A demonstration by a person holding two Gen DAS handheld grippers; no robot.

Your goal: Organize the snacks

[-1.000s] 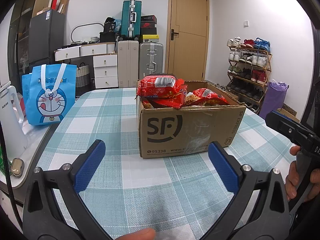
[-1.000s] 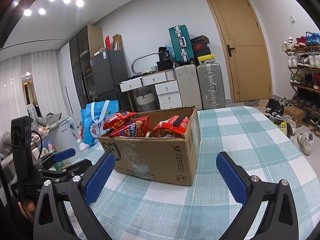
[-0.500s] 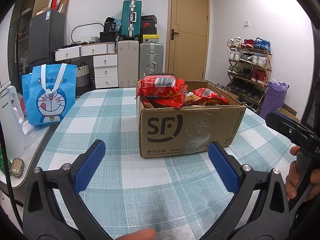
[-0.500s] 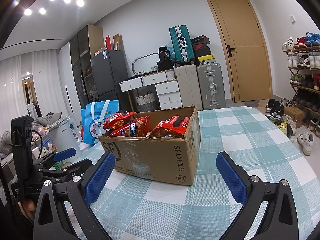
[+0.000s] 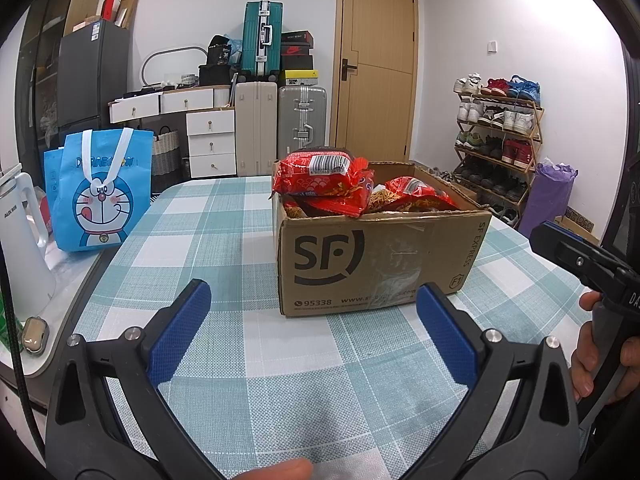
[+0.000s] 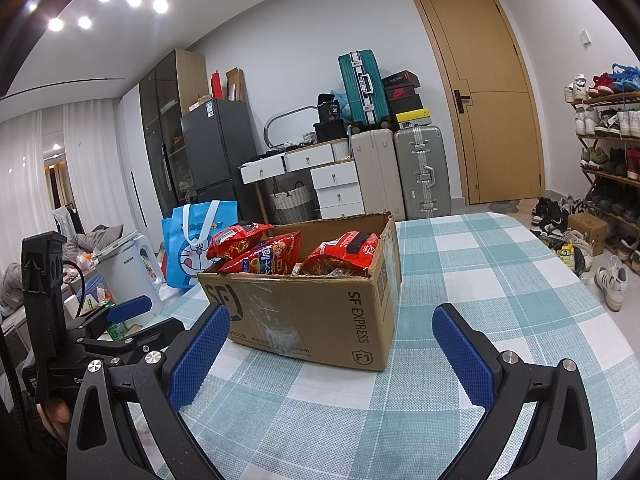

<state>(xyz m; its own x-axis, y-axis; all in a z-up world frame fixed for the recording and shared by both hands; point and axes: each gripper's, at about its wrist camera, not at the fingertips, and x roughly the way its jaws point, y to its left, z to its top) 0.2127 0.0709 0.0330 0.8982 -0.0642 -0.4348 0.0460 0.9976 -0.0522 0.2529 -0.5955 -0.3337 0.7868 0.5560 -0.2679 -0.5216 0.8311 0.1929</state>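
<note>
Nothing moved | both tongs (image 5: 310,308) (image 6: 330,332) gape, empty | crinkly red packets (image 5: 320,184) fill cardboard box (image 5: 380,260)

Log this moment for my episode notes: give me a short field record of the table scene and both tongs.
container: brown cardboard SF Express box, open top, on the teal checked tablecloth
contents: red snack packets, piled above the rim
left tongs: open, empty, short of the box
right tongs: open, empty, short of the box
beside table: blue Doraemon tote bag
</note>
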